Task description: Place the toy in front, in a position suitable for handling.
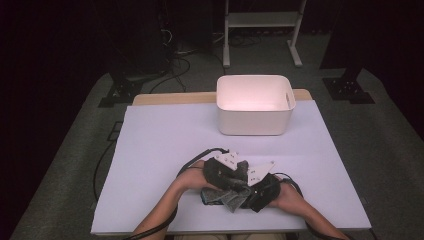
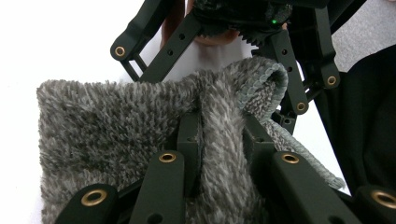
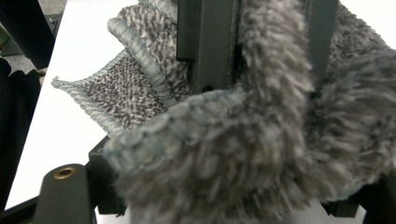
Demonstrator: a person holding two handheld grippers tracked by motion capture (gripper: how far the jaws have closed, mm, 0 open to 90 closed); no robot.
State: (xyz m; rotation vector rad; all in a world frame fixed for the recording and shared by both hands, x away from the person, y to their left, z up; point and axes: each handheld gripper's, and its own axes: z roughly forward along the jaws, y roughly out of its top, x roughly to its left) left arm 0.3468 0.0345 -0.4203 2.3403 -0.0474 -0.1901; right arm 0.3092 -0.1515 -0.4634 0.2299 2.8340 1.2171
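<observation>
From my seat at the remote end, the left gripper (image 1: 227,181) sits near the front edge of the white table (image 1: 150,150), angled toward the middle, and its jaws are clamped on a raised fold of the grey shaggy cloth (image 1: 231,196). In the left gripper view that fold (image 2: 219,140) stands up between my two black jaws and runs straight away from me along them, while the rest of the cloth spreads flat to the left of the jaws, pile side up, with a stitched hem curling over at the far end. From above, the cloth is a small bunched heap lying directly under and between both grippers, touching each; I cannot tell a clear long axis in that crumpled state, though it stretches roughly crosswise from one gripper to the other. The right gripper (image 1: 260,192) comes in from the other side, close against the left one, and it is pinching the same cloth: in the right gripper view a thick fluffy ridge (image 3: 275,93) is squeezed between its jaws, and the woven underside with its pale hem hangs off to the left. Well beyond both hands, at the far side of the table, stands a white bin (image 1: 255,120).
</observation>
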